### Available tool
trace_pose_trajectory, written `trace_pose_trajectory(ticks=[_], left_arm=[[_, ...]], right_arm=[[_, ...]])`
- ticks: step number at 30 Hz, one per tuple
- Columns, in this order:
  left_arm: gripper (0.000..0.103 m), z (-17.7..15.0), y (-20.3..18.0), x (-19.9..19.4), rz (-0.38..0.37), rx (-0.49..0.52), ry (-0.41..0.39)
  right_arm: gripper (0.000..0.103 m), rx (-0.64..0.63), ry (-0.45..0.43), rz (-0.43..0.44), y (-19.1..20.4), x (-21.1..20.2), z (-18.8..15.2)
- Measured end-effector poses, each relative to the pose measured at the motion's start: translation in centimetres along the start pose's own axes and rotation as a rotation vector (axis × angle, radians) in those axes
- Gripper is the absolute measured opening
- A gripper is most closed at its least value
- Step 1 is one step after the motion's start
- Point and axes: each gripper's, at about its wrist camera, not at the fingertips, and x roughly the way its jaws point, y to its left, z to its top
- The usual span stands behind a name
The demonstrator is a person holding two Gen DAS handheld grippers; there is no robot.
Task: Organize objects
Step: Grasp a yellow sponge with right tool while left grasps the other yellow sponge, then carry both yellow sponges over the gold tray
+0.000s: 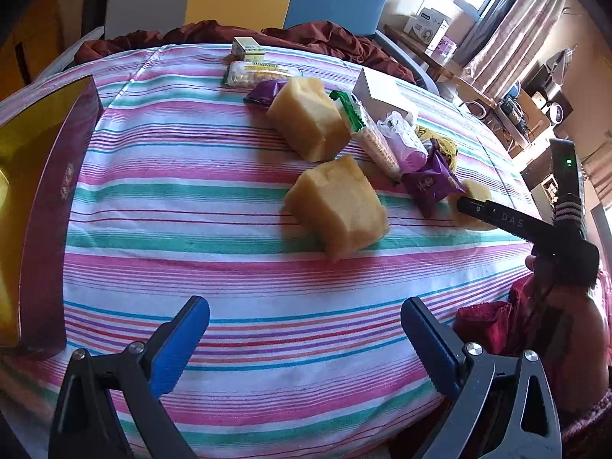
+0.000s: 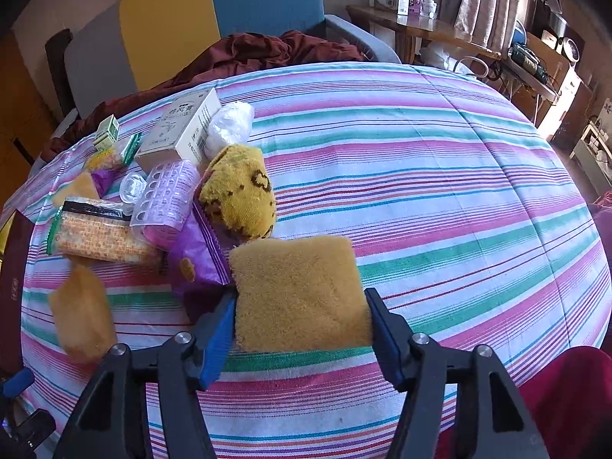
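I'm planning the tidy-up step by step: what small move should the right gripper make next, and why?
Probably lift. The right gripper has its blue pads against both sides of the yellow sponge, which lies on the striped cloth touching the purple packet; raising it straight up should clear that clutter.

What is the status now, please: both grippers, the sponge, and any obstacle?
Right gripper shut on sponge. Left gripper open, empty, above striped cloth. Purple packet touches the sponge's left side.
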Motion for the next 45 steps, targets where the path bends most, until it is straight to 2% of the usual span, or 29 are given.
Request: trace_pose_trajectory(ticks=[7, 13, 18, 19, 22, 28, 33, 38, 45], left_arm=[[0.101, 2.7, -2.1, 2.1, 0.024, -0.025, -0.013], [0.099, 4.9, -3.9, 4.6, 0.115, -0.032, -0.040], [0.080, 5.6, -4.7, 7.4, 0.149, 0.002, -0.001], [0.078, 5.6, -4.6, 7.6, 0.157, 0.004, -0.013], [0.060, 5.5, -3.9, 7.1, 0.166, 0.025, -0.065], [0.058, 3.7, -2.5, 6.2, 0.103, 0.108, -0.157], [0.058, 2.2, -2.6, 5.9, 0.117, 0.189, -0.201], [0.058, 1.5, -1.7, 5.0, 0.095, 0.169, -0.197], [0.058, -0.8, -0.4, 3.1, 0.048, 0.144, -0.198]], right_arm=[[0.064, 0.140, -0.083, -0.059, -3.3, -1.9, 0.6], [0.064, 0.247, -0.144, -0.040, -5.4, -3.2, 0.8], [0.064, 0.212, -0.143, -0.018, -4.4, -3.0, 0.9], [0.064, 0.202, -0.145, -0.013, -4.1, -3.0, 1.0], [0.064, 0.170, -0.152, 0.012, -3.2, -3.1, 1.0], [0.064, 0.118, -0.167, 0.040, -2.0, -3.4, 1.2], [0.064, 0.101, -0.177, 0.067, -1.4, -3.6, 1.0], [0.064, 0.069, -0.212, 0.125, -0.3, -4.3, 0.9], [0.064, -0.061, -0.233, 0.201, 3.0, -4.7, 0.5]])
